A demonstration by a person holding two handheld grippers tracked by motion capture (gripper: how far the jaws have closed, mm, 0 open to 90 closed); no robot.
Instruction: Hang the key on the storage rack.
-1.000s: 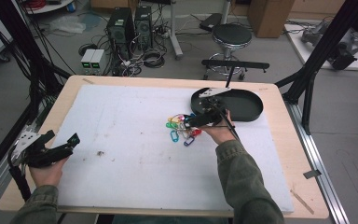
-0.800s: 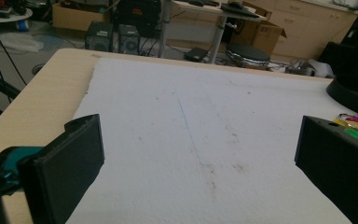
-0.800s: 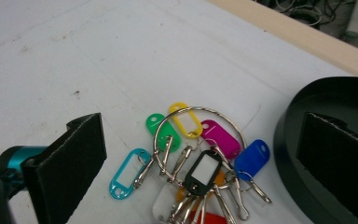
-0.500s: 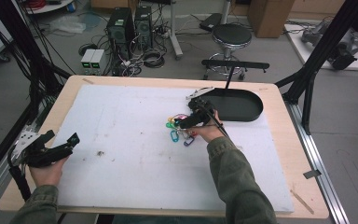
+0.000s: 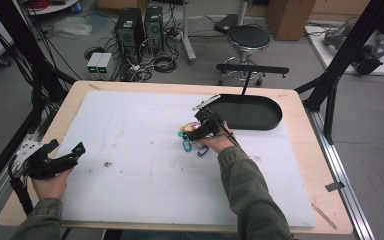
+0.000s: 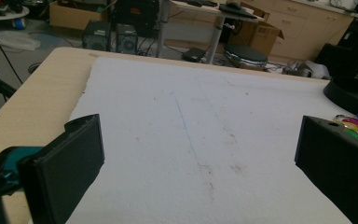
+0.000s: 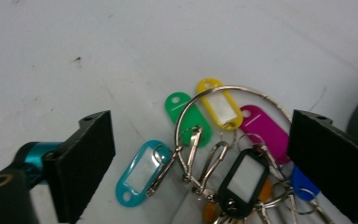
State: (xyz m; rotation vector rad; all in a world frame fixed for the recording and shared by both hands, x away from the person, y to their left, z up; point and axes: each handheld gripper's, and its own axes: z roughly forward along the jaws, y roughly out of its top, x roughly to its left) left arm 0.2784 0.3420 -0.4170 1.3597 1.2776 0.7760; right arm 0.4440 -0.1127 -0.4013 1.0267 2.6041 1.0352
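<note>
Above the bunch of key tags (image 7: 214,158), the right gripper (image 7: 200,154) stands wide and should close squarely on the metal ring (image 7: 233,91), while the left gripper (image 6: 196,154) waits wide and empty.

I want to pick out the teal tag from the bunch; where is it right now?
In the right gripper view the teal tag lies flat on the white mat at the lower left of the bunch, below the green tag, between the open jaws of the right tool.
</note>
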